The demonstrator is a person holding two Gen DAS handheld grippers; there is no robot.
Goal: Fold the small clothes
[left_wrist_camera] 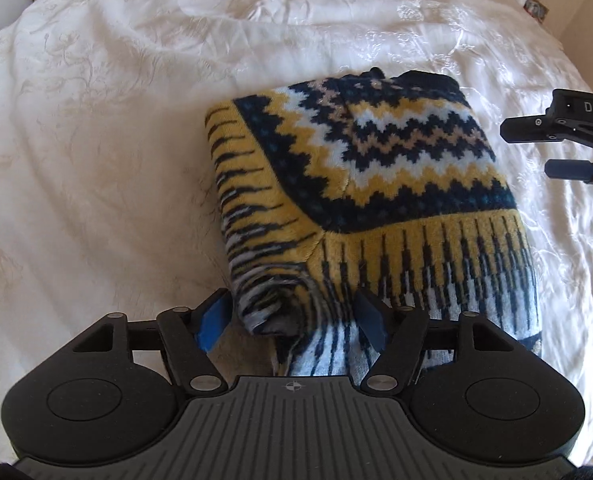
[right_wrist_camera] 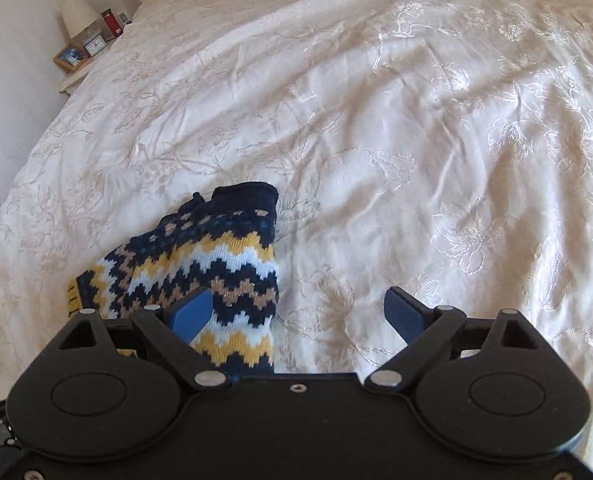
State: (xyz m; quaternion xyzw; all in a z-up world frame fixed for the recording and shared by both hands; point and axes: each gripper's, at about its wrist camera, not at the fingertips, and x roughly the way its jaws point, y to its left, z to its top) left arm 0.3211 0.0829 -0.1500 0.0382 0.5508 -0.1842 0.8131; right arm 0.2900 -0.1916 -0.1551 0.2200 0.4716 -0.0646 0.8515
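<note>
We've got the patterned knit garment lying folded on the white bedspread, roughly mid-bed, w/ the left gripper right at its near-left corner. Jaws are apart: the corner roll sits between the blue pads but they don't look to press it, so nothing's clamped. The right gripper has its jaws spread wide too, holding nothing, straddling the garment's right edge w/ one pad over the knit and the other over bare cover. Judging by the tidy rectangle, the fold looks about done, so the step in hand is prob. letting go and backing off. To do that well we'd lift clear w/o dragging the fuzzy knit, esp. that loose rolled corner, which could snag a pad and undo the fold. Room's generous: open bedspread on all sides, nightstand w/ lamp and clutter well apart at the far left, bed edge nowhere close.
</note>
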